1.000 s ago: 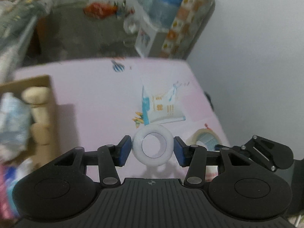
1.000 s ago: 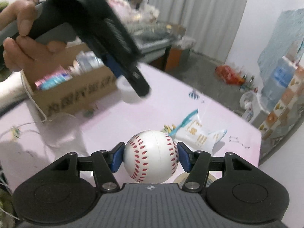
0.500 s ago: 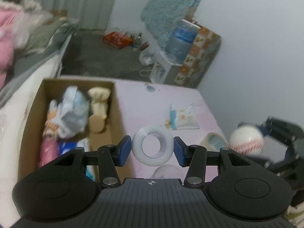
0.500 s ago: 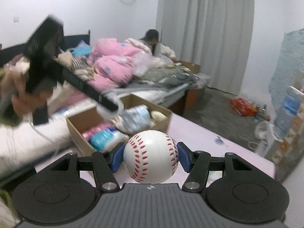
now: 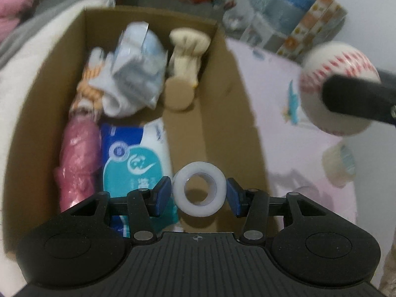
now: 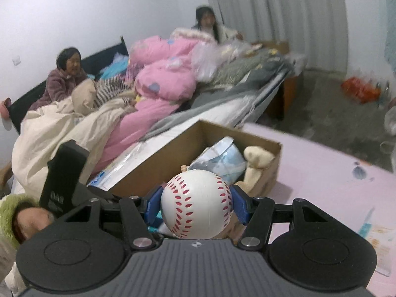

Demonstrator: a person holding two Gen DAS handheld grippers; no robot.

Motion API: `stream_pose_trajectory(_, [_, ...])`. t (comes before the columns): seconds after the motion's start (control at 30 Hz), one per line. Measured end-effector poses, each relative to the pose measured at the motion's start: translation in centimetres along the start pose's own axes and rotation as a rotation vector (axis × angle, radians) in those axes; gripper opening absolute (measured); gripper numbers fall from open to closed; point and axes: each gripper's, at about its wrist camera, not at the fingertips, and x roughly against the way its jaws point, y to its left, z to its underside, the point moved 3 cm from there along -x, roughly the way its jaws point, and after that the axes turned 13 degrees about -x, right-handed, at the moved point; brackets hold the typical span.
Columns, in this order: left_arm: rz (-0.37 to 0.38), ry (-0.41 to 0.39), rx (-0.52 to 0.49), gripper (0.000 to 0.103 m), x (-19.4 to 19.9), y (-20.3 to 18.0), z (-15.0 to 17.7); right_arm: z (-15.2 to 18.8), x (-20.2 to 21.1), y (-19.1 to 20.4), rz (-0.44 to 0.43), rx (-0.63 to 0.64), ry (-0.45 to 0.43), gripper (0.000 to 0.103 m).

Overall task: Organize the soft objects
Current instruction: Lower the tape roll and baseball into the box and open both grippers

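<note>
The cardboard box (image 5: 237, 79) lies below and ahead of both tools. The right gripper (image 6: 196, 208) clamps a baseball (image 6: 196, 203); the left gripper (image 5: 199, 193) pinches a white ring (image 5: 199, 191) above the box. Only the right view shows the bed (image 6: 222, 99) beyond — the left shows the tissue pack (image 5: 133, 158), its print unreadable.

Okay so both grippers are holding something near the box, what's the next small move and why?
Probably lower the left gripper a little and let go. Its white ring already hangs over a bare patch of floor in the cardboard box, beside the tissue pack. The right gripper, clamped on the baseball, looks short of the box, so it can follow.
</note>
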Motion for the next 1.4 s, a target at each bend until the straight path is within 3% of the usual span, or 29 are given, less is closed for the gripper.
stream_pose_trajectory(0.1, [0.010,0.058,0.011,0.048,-1.4,0.8,0.6,-0.5,-3.2,0.0,0.003,-0.009,0.066,0.037])
stream_pose_trajectory(0.4, [0.043,0.096,-0.021,0.051,-2.0,0.3,0.6,-0.4,-10.2,-1.1,0.054,-0.049,0.185,0.037])
stream_pose_trajectory(0.53, [0.053,0.096,-0.038,0.058,-1.5,0.1,0.7,-0.3,-11.8,-1.9,0.082,-0.076,0.225,0.038])
stream_pose_trajectory(0.63, [0.052,0.090,-0.038,0.060,-1.2,0.1,0.8,0.0,-12.0,-1.9,0.106,-0.052,0.222,0.048])
stream_pose_trajectory(0.77, [0.046,0.086,-0.030,0.061,-0.7,0.1,0.8,0.2,-11.8,-1.4,0.127,-0.007,0.208,0.048])
stream_pose_trajectory(1.03, [0.025,0.044,-0.021,0.066,0.5,0.3,0.6,0.2,-9.3,-1.1,0.101,-0.021,0.157,0.048])
stream_pose_trajectory(1.4, [-0.027,-0.091,-0.004,0.070,5.2,-0.6,-0.3,-0.5,2.1,-0.5,0.030,-0.083,-0.056,0.048])
